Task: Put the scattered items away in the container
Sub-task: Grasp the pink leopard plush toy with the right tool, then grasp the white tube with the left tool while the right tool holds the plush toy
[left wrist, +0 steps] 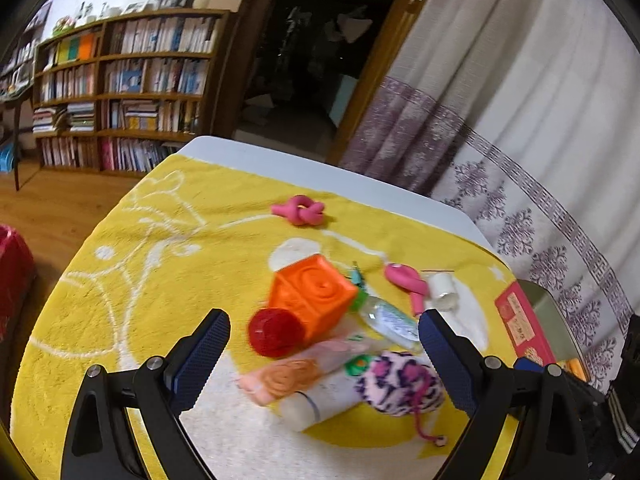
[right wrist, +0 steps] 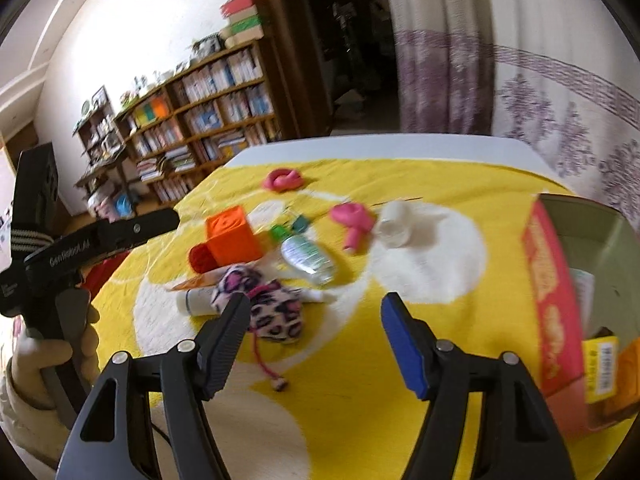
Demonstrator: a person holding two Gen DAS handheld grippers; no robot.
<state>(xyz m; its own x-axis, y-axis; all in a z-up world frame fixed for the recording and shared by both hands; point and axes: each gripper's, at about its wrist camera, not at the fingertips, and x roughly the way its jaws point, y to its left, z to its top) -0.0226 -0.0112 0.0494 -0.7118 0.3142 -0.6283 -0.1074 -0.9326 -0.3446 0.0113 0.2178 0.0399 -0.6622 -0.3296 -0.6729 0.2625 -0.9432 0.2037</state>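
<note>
Scattered items lie on a yellow towel (left wrist: 120,280): an orange cube (left wrist: 310,294), a red ball (left wrist: 272,332), a clear bottle (left wrist: 390,320), a pink-and-black spotted pouch (left wrist: 400,384), a white tube (left wrist: 316,400), two pink toys (left wrist: 300,210) (left wrist: 406,280) and a white cup (left wrist: 442,290). My left gripper (left wrist: 324,338) is open and empty above the pile. My right gripper (right wrist: 314,312) is open and empty, just right of the pouch (right wrist: 264,304). The red box container (right wrist: 556,292) stands at the right, with a yellow pack (right wrist: 602,364) inside.
The towel covers a white table (left wrist: 256,156) whose far edge shows. A bookshelf (left wrist: 128,92) stands beyond on the left, a patterned curtain (left wrist: 520,160) on the right. The left gripper's body and the hand holding it (right wrist: 52,260) fill the right wrist view's left side.
</note>
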